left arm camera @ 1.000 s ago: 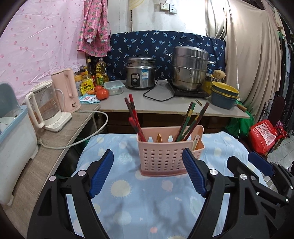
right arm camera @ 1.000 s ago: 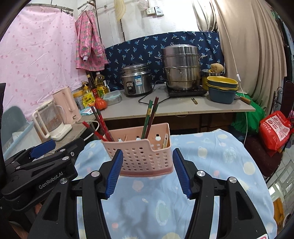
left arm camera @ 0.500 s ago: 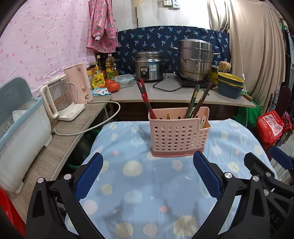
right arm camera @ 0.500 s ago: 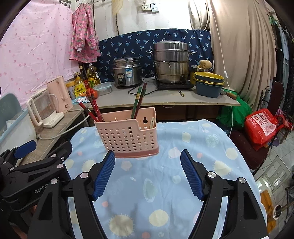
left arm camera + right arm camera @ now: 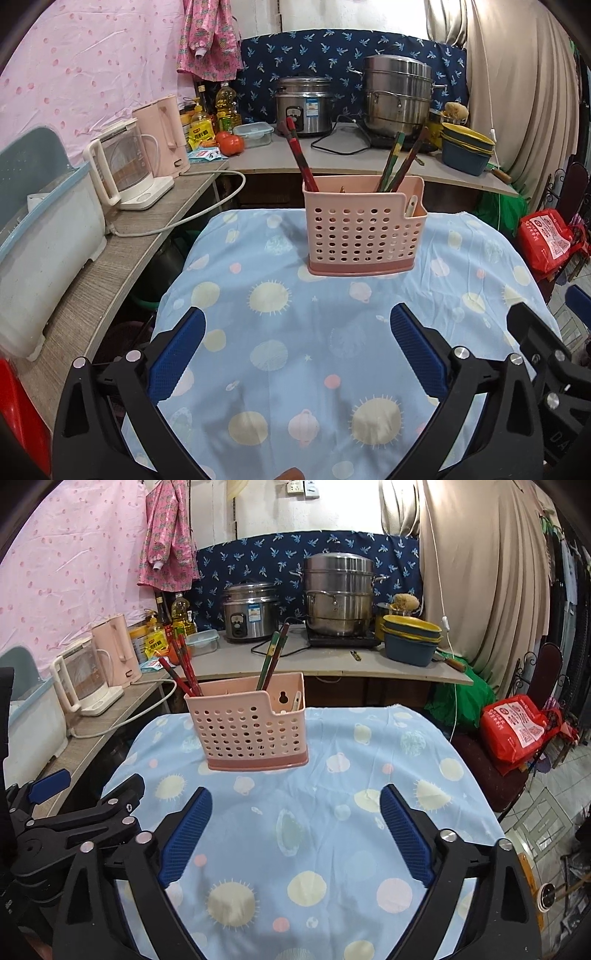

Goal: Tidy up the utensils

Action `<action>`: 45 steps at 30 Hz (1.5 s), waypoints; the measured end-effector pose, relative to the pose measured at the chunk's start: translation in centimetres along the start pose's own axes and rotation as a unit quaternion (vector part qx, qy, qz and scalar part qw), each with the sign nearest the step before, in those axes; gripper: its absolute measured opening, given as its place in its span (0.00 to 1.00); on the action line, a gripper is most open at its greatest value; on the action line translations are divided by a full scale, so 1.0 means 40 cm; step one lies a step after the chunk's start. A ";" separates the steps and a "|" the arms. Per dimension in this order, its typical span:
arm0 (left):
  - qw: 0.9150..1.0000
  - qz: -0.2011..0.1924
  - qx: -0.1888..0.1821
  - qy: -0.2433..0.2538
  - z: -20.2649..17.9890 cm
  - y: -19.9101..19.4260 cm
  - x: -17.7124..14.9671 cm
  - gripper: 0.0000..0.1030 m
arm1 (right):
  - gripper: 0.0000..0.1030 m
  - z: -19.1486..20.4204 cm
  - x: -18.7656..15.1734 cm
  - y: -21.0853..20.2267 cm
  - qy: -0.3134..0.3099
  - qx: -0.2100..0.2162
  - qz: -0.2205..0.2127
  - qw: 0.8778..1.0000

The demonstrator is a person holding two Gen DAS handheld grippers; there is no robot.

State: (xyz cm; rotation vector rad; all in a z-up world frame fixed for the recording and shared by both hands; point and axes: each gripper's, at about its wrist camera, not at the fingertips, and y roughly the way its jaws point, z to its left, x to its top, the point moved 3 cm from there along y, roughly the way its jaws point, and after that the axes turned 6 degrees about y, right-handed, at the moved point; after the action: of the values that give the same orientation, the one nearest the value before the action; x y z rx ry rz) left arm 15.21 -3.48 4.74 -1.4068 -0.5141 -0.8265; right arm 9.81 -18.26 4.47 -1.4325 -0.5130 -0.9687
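A pink perforated utensil holder (image 5: 364, 227) stands upright on the table's blue sun-print cloth (image 5: 295, 369), ahead of and well apart from both pairs of blue-padded fingers. Red chopsticks (image 5: 299, 158) lean from its left end, dark and green chopsticks (image 5: 397, 162) from its right, and a pale utensil (image 5: 410, 205) sits in the notched corner. The left gripper (image 5: 297, 350) and the right gripper (image 5: 295, 830) are spread wide, holding nothing. Beyond the holder, a rice cooker (image 5: 249, 611) and steel steamer pot (image 5: 338, 594) sit on the counter.
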 end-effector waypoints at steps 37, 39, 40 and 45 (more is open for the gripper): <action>1.000 0.020 0.021 0.005 -0.001 -0.003 -0.042 0.93 | 0.94 -0.014 -0.049 0.007 -0.001 -0.009 0.018 1.000; 0.999 0.022 0.022 0.006 -0.003 -0.001 -0.041 0.93 | 0.94 -0.013 -0.049 0.007 -0.002 -0.009 0.017 1.000; 0.999 0.022 0.023 0.006 -0.003 0.000 -0.042 0.93 | 0.94 -0.015 -0.049 0.008 -0.002 -0.010 0.017 1.000; 0.999 0.025 0.024 0.008 -0.004 0.003 -0.043 0.93 | 0.94 -0.018 -0.049 0.011 -0.002 -0.011 0.018 1.000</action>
State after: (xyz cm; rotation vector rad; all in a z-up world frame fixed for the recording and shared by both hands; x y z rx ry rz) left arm 14.20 -3.29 3.34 -1.3634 -0.4822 -0.7800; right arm 8.91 -18.54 2.56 -1.4579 -0.4801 -0.9462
